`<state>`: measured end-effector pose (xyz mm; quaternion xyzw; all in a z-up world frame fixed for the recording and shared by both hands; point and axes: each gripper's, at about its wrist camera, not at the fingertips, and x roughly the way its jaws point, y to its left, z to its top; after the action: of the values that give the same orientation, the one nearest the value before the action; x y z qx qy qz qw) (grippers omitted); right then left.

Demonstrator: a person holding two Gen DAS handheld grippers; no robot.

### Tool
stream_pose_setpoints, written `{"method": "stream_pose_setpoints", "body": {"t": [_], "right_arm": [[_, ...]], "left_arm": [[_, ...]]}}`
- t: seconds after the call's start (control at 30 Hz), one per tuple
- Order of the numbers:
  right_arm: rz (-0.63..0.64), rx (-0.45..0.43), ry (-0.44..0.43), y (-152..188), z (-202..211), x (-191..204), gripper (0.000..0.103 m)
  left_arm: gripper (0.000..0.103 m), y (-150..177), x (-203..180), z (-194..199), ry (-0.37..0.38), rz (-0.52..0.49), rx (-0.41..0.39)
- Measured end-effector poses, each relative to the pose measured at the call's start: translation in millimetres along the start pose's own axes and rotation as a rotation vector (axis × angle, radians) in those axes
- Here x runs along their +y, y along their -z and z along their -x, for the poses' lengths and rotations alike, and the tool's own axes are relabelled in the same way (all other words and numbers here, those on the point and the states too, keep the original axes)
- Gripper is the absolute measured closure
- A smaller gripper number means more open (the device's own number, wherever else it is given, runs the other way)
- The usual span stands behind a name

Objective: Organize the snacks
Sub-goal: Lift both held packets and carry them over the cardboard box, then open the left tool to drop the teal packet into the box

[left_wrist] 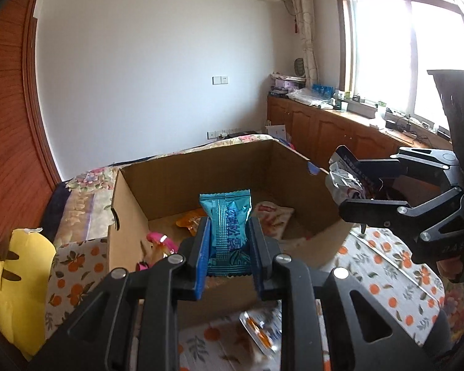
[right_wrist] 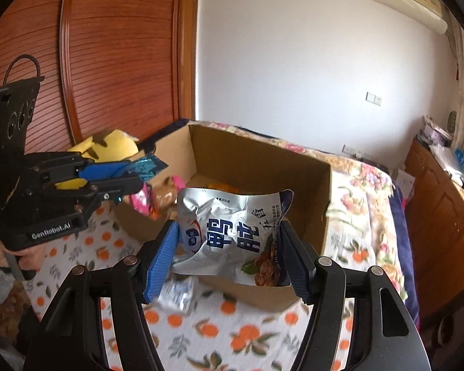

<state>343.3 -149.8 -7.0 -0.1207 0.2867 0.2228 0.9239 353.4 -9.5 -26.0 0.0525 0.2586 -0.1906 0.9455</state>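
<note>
My left gripper (left_wrist: 228, 232) is shut on a small teal snack packet (left_wrist: 227, 225), held upright above the near side of an open cardboard box (left_wrist: 130, 213). My right gripper (right_wrist: 229, 244) is shut on a crumpled silver snack bag (right_wrist: 232, 232) with blue lettering, held over the box's (right_wrist: 321, 198) near wall. Each gripper shows in the other's view: the right gripper (left_wrist: 351, 185) with the silver bag (left_wrist: 343, 179) at the right, the left gripper (right_wrist: 133, 173) with the teal packet (right_wrist: 145, 164) at the left. Inside the box lie an orange packet (left_wrist: 190, 221), a white-and-red packet (left_wrist: 273, 216) and pink wrappers (left_wrist: 159, 241).
The box stands on a bed with an orange-print cover (right_wrist: 207, 330). A loose white-and-orange packet (left_wrist: 259, 330) lies on the cover before the box. A yellow plush toy (left_wrist: 18, 278) sits left of it. A wooden wardrobe (right_wrist: 114, 46) and a low cabinet (left_wrist: 331, 130) under the window flank the bed.
</note>
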Motion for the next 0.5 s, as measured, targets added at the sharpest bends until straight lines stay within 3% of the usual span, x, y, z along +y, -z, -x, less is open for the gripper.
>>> {"method": "stream_pose_setpoints", "body": {"t": [0.33,0.5], "right_arm": [[0.002,0.014,-0.035,-4.9,-56.0,-9.0,0.037],[-0.061,-0.013,-0.041,0.2,-71.0,-17.2,0.036]], "left_arm": [[0.081,0.9,24.0,-39.5,-0.012,0.046,0.012],[0.081,9.4,29.7,-55.4,-0.022,0.063,0.017]]}}
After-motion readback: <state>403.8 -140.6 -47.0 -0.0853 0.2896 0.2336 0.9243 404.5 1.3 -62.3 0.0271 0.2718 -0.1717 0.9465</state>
